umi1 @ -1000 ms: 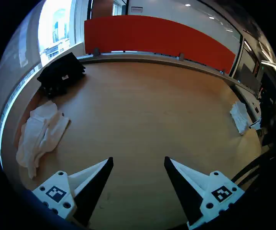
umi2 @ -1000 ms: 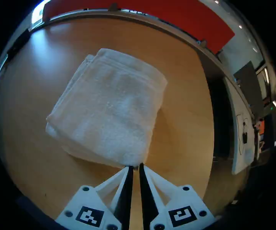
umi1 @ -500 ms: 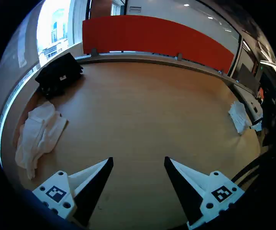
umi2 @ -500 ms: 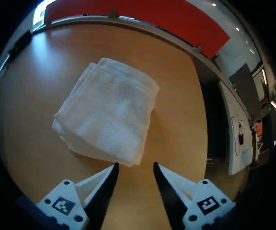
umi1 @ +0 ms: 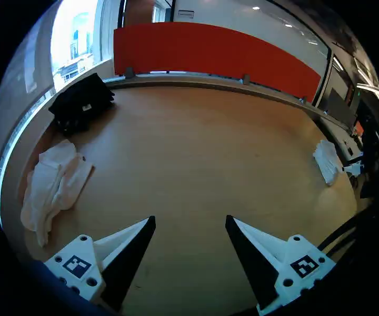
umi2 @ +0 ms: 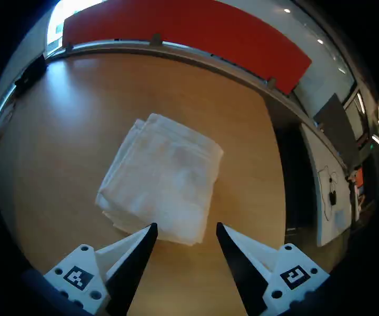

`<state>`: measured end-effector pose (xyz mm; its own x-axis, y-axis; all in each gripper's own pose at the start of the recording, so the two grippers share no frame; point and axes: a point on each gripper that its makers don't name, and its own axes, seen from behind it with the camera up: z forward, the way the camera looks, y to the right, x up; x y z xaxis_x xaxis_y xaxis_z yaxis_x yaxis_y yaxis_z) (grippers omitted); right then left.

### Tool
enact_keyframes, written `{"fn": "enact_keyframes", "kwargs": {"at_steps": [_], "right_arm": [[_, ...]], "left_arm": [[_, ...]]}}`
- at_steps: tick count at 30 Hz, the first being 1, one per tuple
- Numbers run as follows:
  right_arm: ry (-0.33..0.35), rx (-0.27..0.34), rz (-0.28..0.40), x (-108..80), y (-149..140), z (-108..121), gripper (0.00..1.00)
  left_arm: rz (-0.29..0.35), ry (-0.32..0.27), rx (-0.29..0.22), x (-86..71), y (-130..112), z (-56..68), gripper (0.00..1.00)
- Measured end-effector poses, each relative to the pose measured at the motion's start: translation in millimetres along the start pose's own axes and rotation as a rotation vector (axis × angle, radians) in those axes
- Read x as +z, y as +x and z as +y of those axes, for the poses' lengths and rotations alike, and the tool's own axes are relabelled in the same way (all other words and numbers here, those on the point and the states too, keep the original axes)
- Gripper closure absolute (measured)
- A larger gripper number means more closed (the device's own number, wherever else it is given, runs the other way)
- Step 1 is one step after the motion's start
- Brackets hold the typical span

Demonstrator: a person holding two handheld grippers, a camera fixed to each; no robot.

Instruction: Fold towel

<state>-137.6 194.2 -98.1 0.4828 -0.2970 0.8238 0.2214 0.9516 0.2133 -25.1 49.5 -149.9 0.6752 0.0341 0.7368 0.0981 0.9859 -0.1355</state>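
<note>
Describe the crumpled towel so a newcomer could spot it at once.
On the long wooden table, look to the window-side edge, where a black bag sits. Just nearer than the bag lies the crumpled towel, a loose white heap, unlike the neatly squared folded towel at the table's opposite side.

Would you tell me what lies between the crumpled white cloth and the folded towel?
Nothing: the left gripper view shows bare wooden table between the crumpled cloth and the folded towel.

A folded white towel (umi2: 161, 180) lies mid-frame on the wooden desk (umi2: 73, 116); the right tongs (umi2: 186, 231) gape apart just below its near edge.
</note>
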Motion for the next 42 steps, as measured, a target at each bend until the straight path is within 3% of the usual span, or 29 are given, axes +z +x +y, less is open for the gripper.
{"fn": "enact_keyframes", "kwargs": {"at_steps": [12, 23, 30, 42], "right_arm": [[0.010, -0.003, 0.094, -13.4, 34.2, -26.2, 0.09], [0.000, 0.158, 0.365, -46.2, 104.8, -31.9, 0.09], [-0.012, 0.211, 0.534, -71.8, 136.8, -33.7, 0.09], [-0.005, 0.269, 0.704, -100.0, 170.4, -43.5, 0.08]], "left_arm": [[0.013, 0.003, -0.010, -2.9, 2.1, -4.6, 0.01], [0.021, -0.001, 0.003, -1.5, 7.5, -2.7, 0.01], [0.033, -0.002, 0.011, -0.6, 13.3, -1.3, 0.01], [0.099, 0.022, 0.014, 0.3, 38.4, -6.6, 0.01]]}}
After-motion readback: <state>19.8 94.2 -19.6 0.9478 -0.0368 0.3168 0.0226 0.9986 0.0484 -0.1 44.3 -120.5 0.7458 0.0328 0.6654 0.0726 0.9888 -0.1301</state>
